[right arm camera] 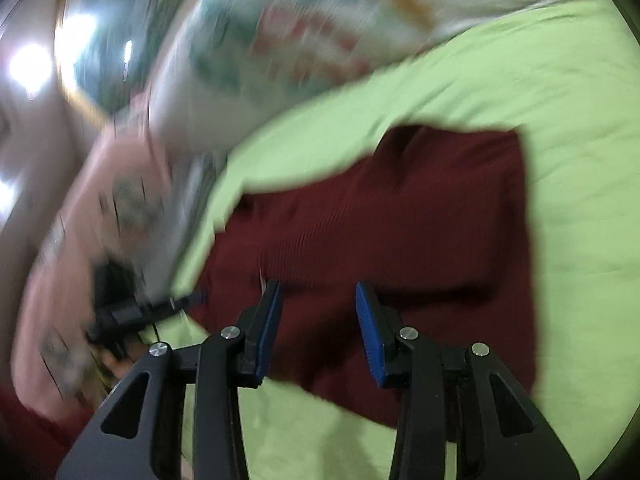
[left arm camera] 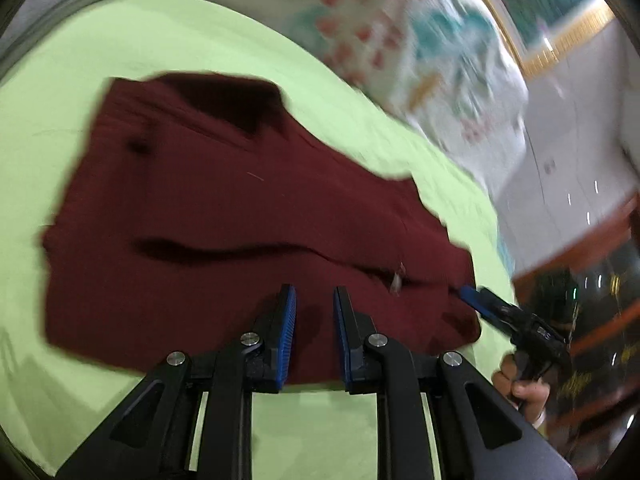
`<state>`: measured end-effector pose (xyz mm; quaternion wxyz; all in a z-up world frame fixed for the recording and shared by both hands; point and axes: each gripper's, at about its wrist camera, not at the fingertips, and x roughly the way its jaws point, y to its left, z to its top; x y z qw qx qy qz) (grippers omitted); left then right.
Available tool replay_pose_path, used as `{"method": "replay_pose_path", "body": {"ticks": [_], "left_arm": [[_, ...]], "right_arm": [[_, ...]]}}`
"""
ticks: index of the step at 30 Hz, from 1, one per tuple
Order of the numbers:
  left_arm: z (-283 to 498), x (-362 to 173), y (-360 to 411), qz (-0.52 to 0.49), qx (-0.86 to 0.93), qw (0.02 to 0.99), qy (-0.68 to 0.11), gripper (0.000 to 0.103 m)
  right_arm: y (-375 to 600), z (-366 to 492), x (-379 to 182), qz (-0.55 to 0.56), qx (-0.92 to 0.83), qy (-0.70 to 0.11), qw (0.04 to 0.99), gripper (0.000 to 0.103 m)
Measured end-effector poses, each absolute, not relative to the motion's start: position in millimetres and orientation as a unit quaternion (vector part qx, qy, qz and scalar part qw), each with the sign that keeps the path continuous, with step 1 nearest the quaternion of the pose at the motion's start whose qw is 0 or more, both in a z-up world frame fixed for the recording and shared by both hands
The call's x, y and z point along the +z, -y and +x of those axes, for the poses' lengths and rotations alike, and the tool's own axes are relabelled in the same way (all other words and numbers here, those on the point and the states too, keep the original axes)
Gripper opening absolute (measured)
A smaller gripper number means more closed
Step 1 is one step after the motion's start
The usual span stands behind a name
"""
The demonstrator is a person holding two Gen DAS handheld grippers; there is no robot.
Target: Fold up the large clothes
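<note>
A maroon garment (left arm camera: 240, 220) lies folded into a rough rectangle on a lime green sheet (left arm camera: 60, 120). My left gripper (left arm camera: 314, 296) hovers over its near edge, open, with a narrow gap and only cloth showing beneath. The right gripper's blue tip (left arm camera: 470, 294) sits at the garment's right corner, held by a hand (left arm camera: 520, 390). In the right wrist view the same garment (right arm camera: 400, 220) spreads ahead. My right gripper (right arm camera: 319, 286) stands open above its near edge, nothing pinched between the pads. The left gripper (right arm camera: 192, 298) shows blurred at the garment's left edge.
A white floral quilt (left arm camera: 400, 40) (right arm camera: 280, 40) lies along the far side of the green sheet (right arm camera: 560, 120). Grey fabric (left arm camera: 60, 0) sits at the far left corner. A pink patterned cloth (right arm camera: 80, 208) shows blurred at the left of the right wrist view.
</note>
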<state>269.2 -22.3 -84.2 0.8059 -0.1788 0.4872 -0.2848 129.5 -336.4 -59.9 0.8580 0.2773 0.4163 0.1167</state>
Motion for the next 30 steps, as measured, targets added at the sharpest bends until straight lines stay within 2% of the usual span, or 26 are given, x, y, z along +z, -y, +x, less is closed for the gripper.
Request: {"method": "replay_pose_path", "body": {"ticks": [3,6,10,16,17,19,22,30], "left_arm": [[288,-99,47,-0.147,-0.282,0.795,-0.517,0.017],[316,-105,49,-0.147,-0.277,0.791,-0.526,0.009],[357,-90,30,-0.159,-0.237,0.820,-0.497,0.008],[400,-85,10,-0.186,-0.194,0.828,-0.492,0.009],[396,-82,7,-0.182,-0.187,0.834,-0.487,0.009],[384,-72,-7,-0.184,-0.173,0.846,-0.470,0.019],[367,-62,-37,-0.206,-0.149,0.856,-0.449,0.027],[277,-70,-82,-0.267,-0.153,0.839,-0.450,0.029]], "right_arm": [[313,155,-72,0.185,0.099,-0.469,0.858,0.040],[317,177,-70,0.130,0.055,-0.473,0.870,0.040],[361,202,-56,0.166,0.006,-0.427,0.889,0.040],[406,221,-60,0.226,-0.084,-0.423,0.873,0.040],[410,217,-58,0.242,-0.081,-0.414,0.874,0.040],[409,204,-52,0.256,-0.080,-0.396,0.878,0.040],[404,184,-46,0.272,-0.075,-0.387,0.878,0.040],[361,142,-45,0.314,-0.030,-0.376,0.871,0.042]]}}
